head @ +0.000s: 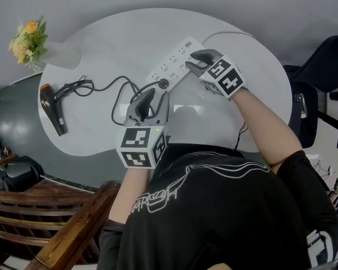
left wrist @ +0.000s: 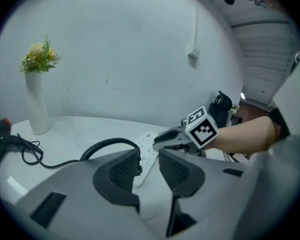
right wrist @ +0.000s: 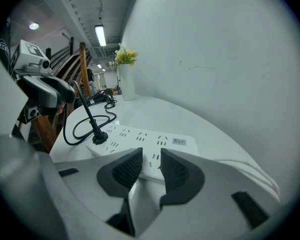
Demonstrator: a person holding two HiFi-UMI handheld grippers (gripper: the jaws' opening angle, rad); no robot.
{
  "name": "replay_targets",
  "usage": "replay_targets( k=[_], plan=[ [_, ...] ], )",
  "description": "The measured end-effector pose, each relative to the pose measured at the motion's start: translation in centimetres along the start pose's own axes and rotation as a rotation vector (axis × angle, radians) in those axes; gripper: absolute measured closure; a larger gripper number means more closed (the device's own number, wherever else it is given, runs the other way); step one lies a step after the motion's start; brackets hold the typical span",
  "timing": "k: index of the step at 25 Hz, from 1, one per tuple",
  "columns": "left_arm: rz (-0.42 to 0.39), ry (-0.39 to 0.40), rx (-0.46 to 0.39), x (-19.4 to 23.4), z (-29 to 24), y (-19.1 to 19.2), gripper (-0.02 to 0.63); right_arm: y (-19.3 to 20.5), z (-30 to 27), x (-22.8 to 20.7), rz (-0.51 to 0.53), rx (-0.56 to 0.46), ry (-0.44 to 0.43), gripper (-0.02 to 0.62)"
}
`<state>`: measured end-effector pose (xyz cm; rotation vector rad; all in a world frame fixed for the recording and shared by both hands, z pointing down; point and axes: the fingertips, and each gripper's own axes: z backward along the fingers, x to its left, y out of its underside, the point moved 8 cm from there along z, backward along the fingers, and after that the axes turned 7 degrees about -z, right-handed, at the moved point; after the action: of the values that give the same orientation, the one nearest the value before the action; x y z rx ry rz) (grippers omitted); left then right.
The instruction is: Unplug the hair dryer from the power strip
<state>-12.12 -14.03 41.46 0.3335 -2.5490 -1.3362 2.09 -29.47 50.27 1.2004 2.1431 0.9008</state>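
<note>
Left tongs [left wrist: 149, 160] hanging spread just short of plug [head: 162, 84]; right tongs [right wrist: 151, 160] hovering spread over power strip [head: 172, 66].

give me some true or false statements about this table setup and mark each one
1. The plug sits in the power strip. True.
2. The left gripper holds the hair dryer. False: the dryer lies on the table, and the jaws stand apart, gripping nothing.
3. The right gripper is at the power strip. True.
4. The vase has tipped over. False: it stands upright.
</note>
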Motion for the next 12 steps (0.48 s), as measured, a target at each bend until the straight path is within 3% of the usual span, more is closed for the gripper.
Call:
replay_targets(
  k=[12],
  plan=[
    [-0.01,-0.138,0.065,1.4,-5.0,2.1,0.477,0.4,0.3,0.7,-0.017,-0.011,0.011,0.506]
  ],
)
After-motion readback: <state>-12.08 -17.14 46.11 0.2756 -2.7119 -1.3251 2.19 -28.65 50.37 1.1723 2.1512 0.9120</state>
